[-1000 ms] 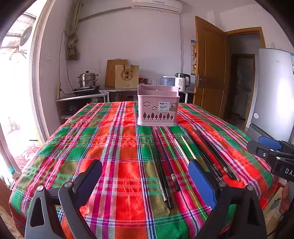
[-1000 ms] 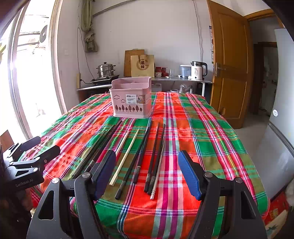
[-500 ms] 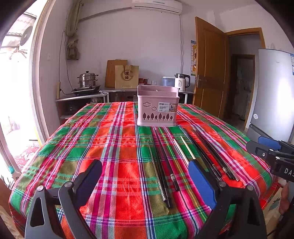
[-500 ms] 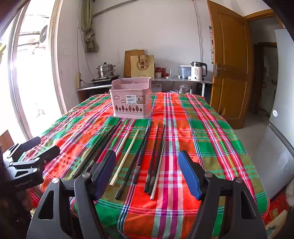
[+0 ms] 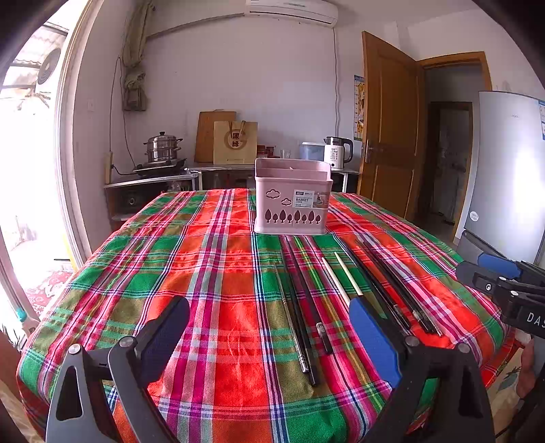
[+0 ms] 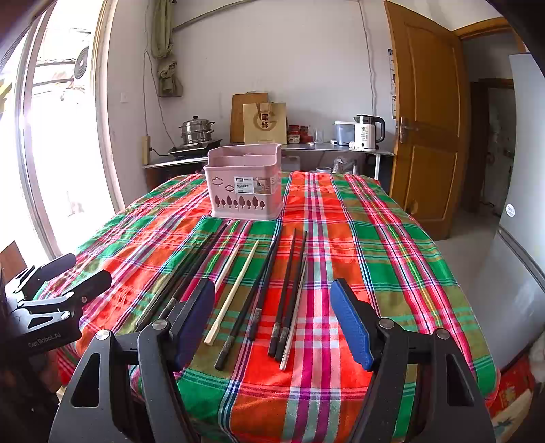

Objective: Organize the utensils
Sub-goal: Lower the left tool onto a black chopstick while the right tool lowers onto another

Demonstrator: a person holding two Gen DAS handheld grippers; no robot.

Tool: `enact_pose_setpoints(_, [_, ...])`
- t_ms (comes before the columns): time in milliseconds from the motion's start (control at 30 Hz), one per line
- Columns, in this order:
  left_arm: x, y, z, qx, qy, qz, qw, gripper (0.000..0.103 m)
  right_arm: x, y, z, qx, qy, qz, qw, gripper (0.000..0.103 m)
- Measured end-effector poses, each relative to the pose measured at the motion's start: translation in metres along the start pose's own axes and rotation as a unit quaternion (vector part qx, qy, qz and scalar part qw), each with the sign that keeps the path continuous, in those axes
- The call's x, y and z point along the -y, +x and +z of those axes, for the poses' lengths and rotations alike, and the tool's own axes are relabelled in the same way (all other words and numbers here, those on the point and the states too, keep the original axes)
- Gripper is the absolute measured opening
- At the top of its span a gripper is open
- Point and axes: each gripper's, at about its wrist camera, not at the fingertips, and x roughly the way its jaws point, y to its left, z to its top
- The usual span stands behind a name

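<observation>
Both claws hang wide and empty at the near table edge, the right gripper (image 6: pixel 272 320) lined up over the chopsticks (image 6: pixel 238 289) fanned lengthwise just ahead, handles nearest for easy pinching. The left gripper (image 5: pixel 269 337) waits beside them, and the pink basket (image 6: pixel 245 184) stands beyond their tips, ready to receive.

1. I see a white wall (image 5: pixel 259 85) at the back, with an air conditioner (image 5: pixel 291 8) mounted near the ceiling.
2. On my left, a big window (image 6: pixel 51 136) floods the room with daylight.
3. A metal counter (image 6: pixel 333 147) along the wall carries a steamer pot (image 6: pixel 197 129), a white kettle (image 6: pixel 367 132) and a brown paper bag (image 6: pixel 265 123).
4. A wooden door (image 6: pixel 425 119) stands open on the right.
5. A grey fridge (image 5: pixel 507 170) is at the far right.
6. A plaid tablecloth (image 5: pixel 204 272) covers the table.
</observation>
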Motion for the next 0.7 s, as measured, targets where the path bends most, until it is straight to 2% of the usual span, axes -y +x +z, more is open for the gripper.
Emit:
enact_pose_setpoints(300, [0.0,0.003,0.003,-0.005,0.001,-0.001,1.0,0.095,0.0,0.0,0.0,-0.001,0.0,0.0,1.0,0.07])
enact_pose_setpoints(600, [-0.006,0.039,0.008,-0.048,0.001,-0.021,0.9986,0.095,0.006,0.014,0.004,-0.012,0.002,0.001,1.0,0.071])
enact_pose_setpoints(700, [-0.006,0.054,0.011,-0.061,0.009,-0.016,0.998,0.095,0.009,0.023,0.008,-0.018,0.003,0.006,1.0,0.07])
